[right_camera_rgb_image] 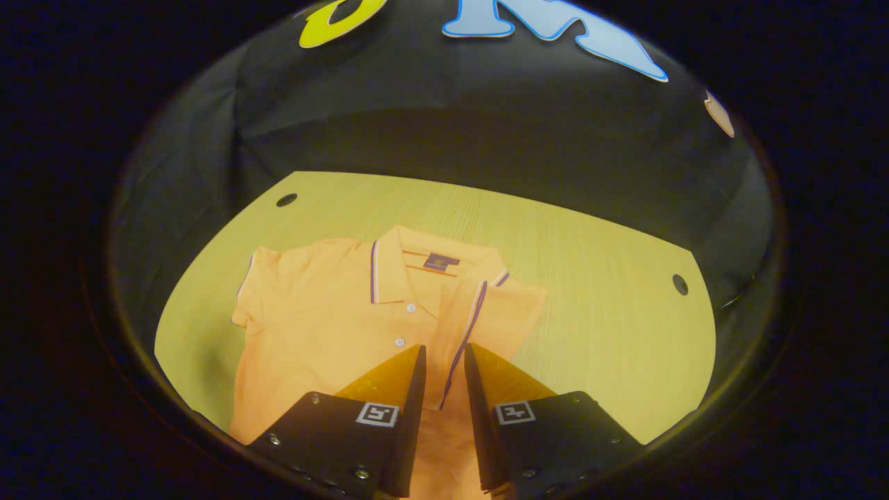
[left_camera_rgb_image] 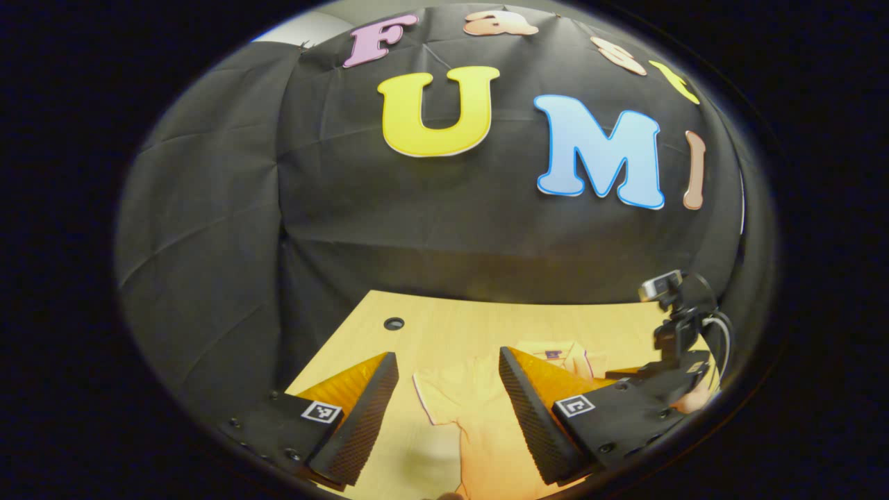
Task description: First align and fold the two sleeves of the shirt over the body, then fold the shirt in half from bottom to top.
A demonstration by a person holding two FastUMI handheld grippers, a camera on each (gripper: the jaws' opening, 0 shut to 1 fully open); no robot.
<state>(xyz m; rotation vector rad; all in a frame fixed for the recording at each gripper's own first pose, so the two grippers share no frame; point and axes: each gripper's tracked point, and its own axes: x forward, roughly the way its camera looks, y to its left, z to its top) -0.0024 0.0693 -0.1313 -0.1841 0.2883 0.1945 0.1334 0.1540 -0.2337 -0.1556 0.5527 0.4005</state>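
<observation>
while the orange short-sleeved polo shirt (right_camera_rgb_image: 333,312) lies flat on the pale wooden desk (right_camera_rgb_image: 590,278), both grippers hover.
left gripper (left_camera_rgb_image: 448,375) fingers spread wide; right gripper (right_camera_rgb_image: 444,364) fingers nearly closed over one folded-in sleeve; whether they pinch it, i cannot tell.

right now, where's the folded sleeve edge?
In the right gripper view, the folded sleeve lies over the shirt body right of the collar, its striped edge running down between the right gripper fingers, on the wooden table.
</observation>
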